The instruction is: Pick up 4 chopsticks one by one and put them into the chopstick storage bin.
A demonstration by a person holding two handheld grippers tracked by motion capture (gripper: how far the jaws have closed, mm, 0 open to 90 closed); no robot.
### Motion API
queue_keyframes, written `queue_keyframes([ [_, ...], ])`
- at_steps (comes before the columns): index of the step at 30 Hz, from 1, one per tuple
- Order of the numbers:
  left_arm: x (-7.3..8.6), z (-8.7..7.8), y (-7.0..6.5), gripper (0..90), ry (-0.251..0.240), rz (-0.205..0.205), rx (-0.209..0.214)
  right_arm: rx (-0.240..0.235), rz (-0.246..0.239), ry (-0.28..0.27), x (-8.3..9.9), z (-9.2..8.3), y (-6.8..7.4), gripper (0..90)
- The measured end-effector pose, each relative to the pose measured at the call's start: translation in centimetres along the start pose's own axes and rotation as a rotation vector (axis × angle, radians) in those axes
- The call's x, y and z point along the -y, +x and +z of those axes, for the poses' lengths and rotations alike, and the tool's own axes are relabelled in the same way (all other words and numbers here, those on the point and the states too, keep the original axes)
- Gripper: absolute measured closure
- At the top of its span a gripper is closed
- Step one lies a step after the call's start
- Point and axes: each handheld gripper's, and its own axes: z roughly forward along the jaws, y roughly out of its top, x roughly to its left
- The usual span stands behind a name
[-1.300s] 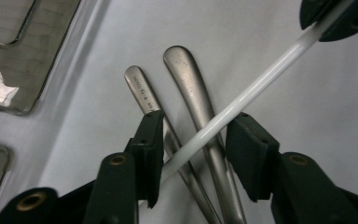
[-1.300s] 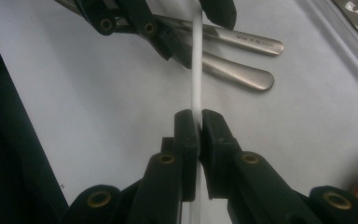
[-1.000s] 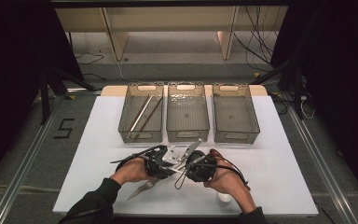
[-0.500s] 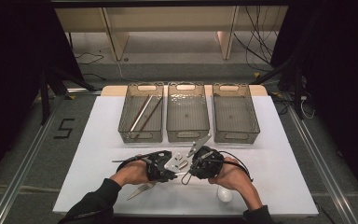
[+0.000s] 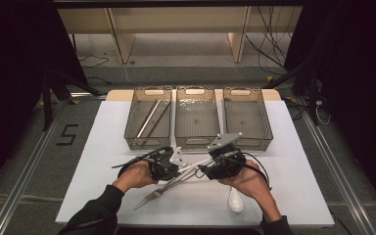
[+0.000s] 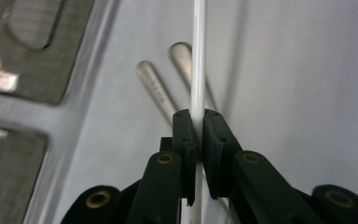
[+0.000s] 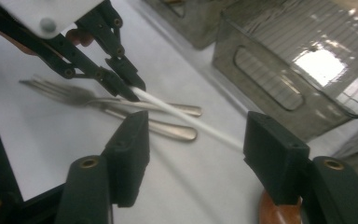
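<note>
Near the table's front, our left gripper [image 5: 176, 164] clamps the white chopstick [image 7: 182, 116]; right gripper [image 7: 193, 154] fingers just opened; back away without nudging it.

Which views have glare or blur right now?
Right gripper view: bright glare patch on the clear ribbed plastic bin, near black claw pads soft. Left gripper view: thin white stick sharp where pinched, the two steel handles behind it blurred, glint at the left edge. High view: evenly lit white table, dark surroundings.

You opened your right gripper [image 7: 193, 154] off the white chopstick [image 7: 182, 114] and lifted it as your left gripper [image 6: 196, 140] clamped on.
</note>
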Motion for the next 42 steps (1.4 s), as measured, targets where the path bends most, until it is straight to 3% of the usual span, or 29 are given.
queue_keyframes([
  [7,0.9,-1.3,2.0,83.8,-0.016,-0.136,-0.039,0.072,0.086,-0.018,1.1,-0.6,-0.5,35.1],
  [16,1.9,-2.9,4.5,83.9,-0.046,-0.270,-0.065,0.088,0.177,-0.001,3.2,-0.4,-1.2,30.6],
  [27,2.5,-4.5,7.1,83.8,-0.068,-0.353,-0.100,0.097,0.225,-0.010,5.0,-0.4,-1.2,25.0],
  [42,2.6,-6.9,12.0,83.8,-0.088,-0.470,-0.195,0.086,0.218,-0.026,6.1,-0.5,0.1,24.9],
])
